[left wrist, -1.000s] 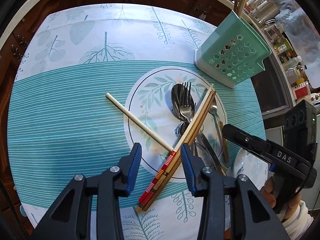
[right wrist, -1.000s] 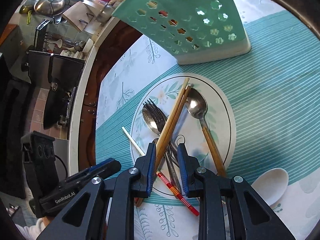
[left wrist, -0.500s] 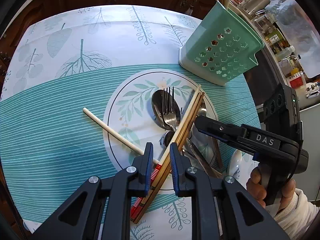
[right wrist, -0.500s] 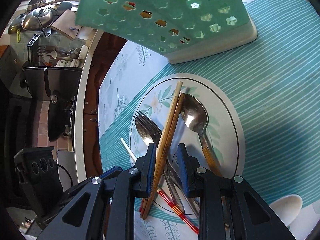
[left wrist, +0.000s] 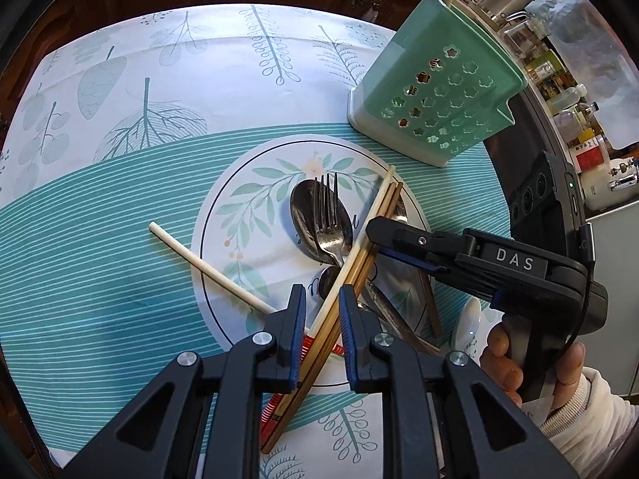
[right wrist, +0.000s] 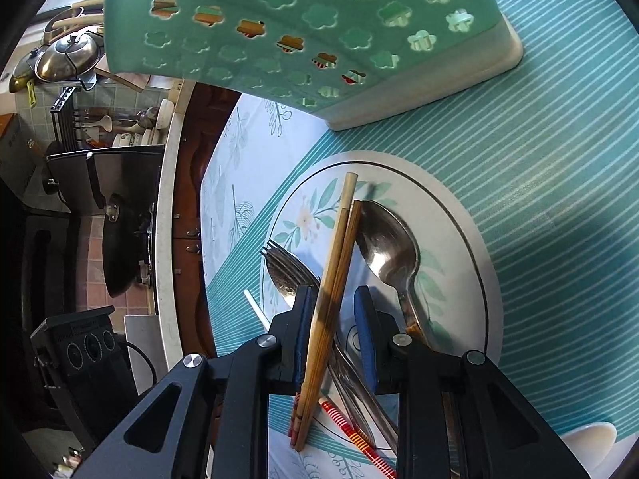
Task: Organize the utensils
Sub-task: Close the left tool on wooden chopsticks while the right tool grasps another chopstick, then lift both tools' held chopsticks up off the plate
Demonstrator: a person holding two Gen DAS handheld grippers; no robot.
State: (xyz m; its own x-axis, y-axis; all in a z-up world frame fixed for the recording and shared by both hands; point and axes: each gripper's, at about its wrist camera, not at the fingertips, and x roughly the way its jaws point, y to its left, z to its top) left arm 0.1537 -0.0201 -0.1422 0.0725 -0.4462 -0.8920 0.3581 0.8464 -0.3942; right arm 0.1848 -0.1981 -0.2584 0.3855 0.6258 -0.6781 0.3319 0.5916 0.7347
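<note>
**Both my tools are at the wooden chopsticks**

My left tool point(left wrist: 321, 319) is closed on the wooden chopsticks point(left wrist: 375, 215). They run slanted between its two blue pads and touch both. I grip them near their lower end, and their tips point up toward the green holder point(left wrist: 439, 95).

My right tool point(right wrist: 331, 319) is over the same chopsticks, further up. Its fingers stand a little apart, one on each side. The sticks lean against one pad, and I see a gap at the other pad, so this tool is not squeezing them. My hand point(left wrist: 515, 367) with a white sleeve holds that tool.

The chopsticks lie across a pile of things on the round white circle point(left wrist: 247, 215) printed on the cloth point(left wrist: 100, 259) that covers the table. Under them are a metal fork point(left wrist: 327, 207) resting on a spoon. On the other side of the sticks lies a big spoon point(right wrist: 389, 243) with a brown handle. A white chopstick point(left wrist: 207, 267) lies half on the circle and half on the blue stripes. A red striped chopstick point(right wrist: 359, 435) pokes out under the pile, close to my tools. A white china spoon point(left wrist: 465, 319) sits beside the circle, near my right hand.

The green holder stands upright on the table just past the circle. It has flower holes in its side, and a few sticks stand in it.
</note>
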